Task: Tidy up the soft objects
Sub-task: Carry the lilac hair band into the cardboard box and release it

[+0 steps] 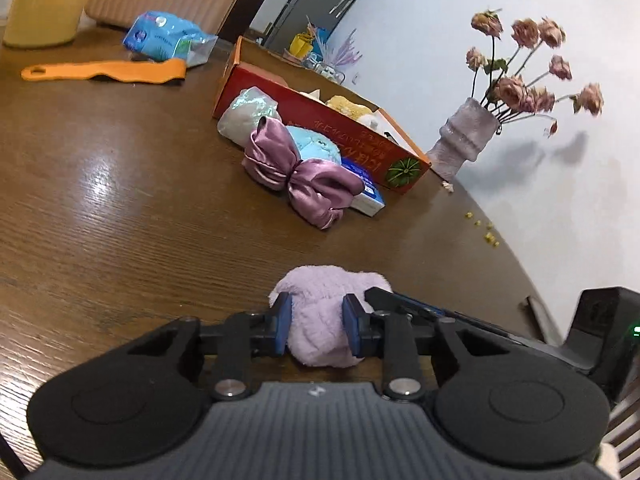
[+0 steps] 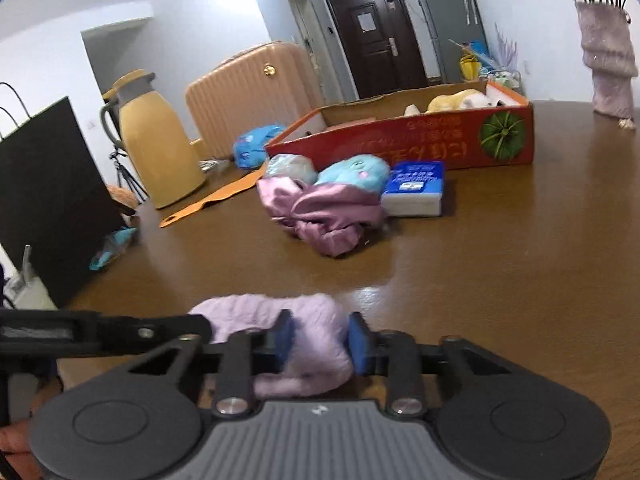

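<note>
Towel (image 1: 326,314) lies crosswise on the table (image 1: 120,208) — both grippers clamp it, left (image 1: 317,326) and right (image 2: 320,342). Box (image 1: 340,128) sits straight ahead, approx. equally near both.

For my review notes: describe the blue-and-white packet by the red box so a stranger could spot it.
Start at the long red cardboard box on the brown table. In front of its melon-printed end lies the tissue packet, flat beside the purple satin bow. It alone is rectangular, its top blue.

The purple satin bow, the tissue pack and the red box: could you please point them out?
purple satin bow (image 1: 298,170): left wrist view, its knot.
tissue pack (image 2: 416,188): right wrist view, its blue top.
red box (image 2: 400,146): right wrist view, its printed side wall.
</note>
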`<control>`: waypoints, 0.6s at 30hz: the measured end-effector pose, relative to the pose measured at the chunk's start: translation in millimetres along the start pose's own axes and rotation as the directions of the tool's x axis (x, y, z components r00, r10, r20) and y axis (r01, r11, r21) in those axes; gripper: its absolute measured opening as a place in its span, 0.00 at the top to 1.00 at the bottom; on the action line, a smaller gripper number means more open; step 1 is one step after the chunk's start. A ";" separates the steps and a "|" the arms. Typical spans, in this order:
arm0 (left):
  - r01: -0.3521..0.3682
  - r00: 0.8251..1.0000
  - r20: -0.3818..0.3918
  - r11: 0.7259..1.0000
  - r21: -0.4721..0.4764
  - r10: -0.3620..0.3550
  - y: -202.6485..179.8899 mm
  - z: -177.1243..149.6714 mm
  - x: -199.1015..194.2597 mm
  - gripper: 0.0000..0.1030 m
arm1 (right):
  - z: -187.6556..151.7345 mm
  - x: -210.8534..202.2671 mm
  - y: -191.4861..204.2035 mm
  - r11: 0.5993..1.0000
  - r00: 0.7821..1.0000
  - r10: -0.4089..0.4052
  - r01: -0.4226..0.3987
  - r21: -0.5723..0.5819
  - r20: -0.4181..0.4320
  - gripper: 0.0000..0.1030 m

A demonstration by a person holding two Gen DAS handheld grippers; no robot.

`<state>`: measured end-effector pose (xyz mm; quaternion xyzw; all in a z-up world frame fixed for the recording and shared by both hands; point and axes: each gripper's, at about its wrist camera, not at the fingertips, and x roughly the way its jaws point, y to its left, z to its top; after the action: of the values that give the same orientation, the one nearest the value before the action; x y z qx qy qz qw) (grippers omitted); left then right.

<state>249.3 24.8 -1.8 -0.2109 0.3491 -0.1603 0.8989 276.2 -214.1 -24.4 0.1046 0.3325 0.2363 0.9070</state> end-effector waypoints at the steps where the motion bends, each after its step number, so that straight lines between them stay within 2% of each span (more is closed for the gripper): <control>1: 0.002 1.000 0.000 1.000 0.006 -0.002 -0.8 -1.4 0.4 0.74 | -3.5 -1.4 1.4 1.000 1.000 -0.008 0.008 -0.006 0.003 0.76; 5: 0.005 1.000 -0.014 1.000 0.003 -0.005 1.8 -3.6 4.4 0.75 | -9.6 -6.5 -3.3 1.000 1.000 -0.001 0.001 0.027 0.001 0.77; 7: 0.017 1.000 -0.010 1.000 0.008 -0.017 0.1 1.3 3.3 0.78 | -6.1 -7.6 -4.5 0.999 1.000 0.014 -0.013 0.038 -0.009 0.85; 10: 0.081 0.996 0.029 0.996 0.044 -0.082 -9.6 22.3 -1.0 0.79 | 11.6 -18.2 2.6 1.000 0.999 0.020 -0.020 0.001 0.030 0.87; 13: 0.131 0.985 0.102 0.985 0.117 -0.143 -22.1 71.2 0.0 0.79 | 50.7 -22.6 5.6 0.998 0.993 0.029 -0.022 -0.058 0.114 0.87; 15: 0.135 0.979 0.131 0.977 0.163 -0.157 -27.4 110.3 8.6 0.79 | 88.1 -12.8 0.9 0.996 0.989 0.040 -0.028 -0.085 0.142 0.87; 18: 0.073 0.981 0.159 0.970 0.233 -0.112 -31.6 175.9 41.6 0.79 | 155.6 21.1 -13.7 0.996 0.985 0.066 -0.054 -0.075 0.158 0.86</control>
<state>396.4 26.6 107.8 -0.1363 0.2398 -0.2223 0.9351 396.7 -220.5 77.0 0.1010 0.2466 0.2660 0.9264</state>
